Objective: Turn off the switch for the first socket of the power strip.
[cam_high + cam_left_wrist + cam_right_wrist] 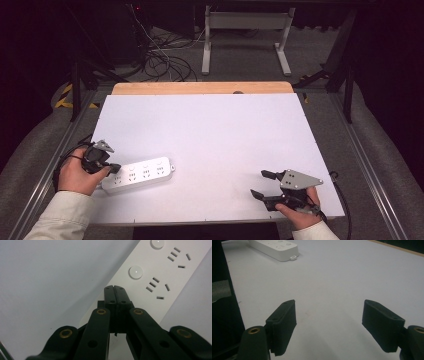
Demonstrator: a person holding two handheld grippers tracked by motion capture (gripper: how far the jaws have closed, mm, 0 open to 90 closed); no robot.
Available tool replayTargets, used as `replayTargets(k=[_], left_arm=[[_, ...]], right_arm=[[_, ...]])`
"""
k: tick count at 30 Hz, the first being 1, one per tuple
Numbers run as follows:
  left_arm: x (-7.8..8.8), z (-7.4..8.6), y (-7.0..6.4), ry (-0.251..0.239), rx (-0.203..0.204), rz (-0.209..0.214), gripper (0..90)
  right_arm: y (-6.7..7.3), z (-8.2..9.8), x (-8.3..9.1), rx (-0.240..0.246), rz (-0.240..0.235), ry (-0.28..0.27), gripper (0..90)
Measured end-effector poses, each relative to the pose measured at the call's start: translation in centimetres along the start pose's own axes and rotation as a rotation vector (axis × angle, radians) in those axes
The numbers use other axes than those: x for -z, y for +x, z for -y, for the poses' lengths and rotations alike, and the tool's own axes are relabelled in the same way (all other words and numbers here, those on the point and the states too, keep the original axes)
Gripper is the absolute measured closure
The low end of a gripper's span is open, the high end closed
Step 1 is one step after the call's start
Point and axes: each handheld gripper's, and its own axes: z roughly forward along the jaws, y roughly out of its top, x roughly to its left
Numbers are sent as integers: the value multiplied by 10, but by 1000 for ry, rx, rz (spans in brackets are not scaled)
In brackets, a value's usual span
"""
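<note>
Nearest the high camera, your right hand holds the right tongs (261,184) at about 5 o'clock on the white counter (215,135), jaws spread wide with nothing between them. They rest well apart from the work, likely kept ready for a later move. Your left tongs (116,169) sit at about 8 o'clock, jaws clenched together, tips over the near end of the white power strip (138,175). In the left gripper view the closed tips lie just short of a round switch button (135,272), so you seem to have closed them into one blunt point for pressing it. The strip lies flat, slanting toward 2 o'clock, sockets upward; I cannot tell whether the tips touch it.
</note>
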Motion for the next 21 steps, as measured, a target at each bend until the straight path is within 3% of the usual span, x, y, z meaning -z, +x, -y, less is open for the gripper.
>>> replayTargets(k=[9,18,21], left_arm=[[-1,0,0,5,4,-1,900],[-2,5,3,-24,19,24,900],[-2,4,2,-21,13,5,900]], right_arm=[[0,0,0,2,0,0,279],[1,0,0,3,-1,2,279],[1,0,0,3,-1,3,279]])
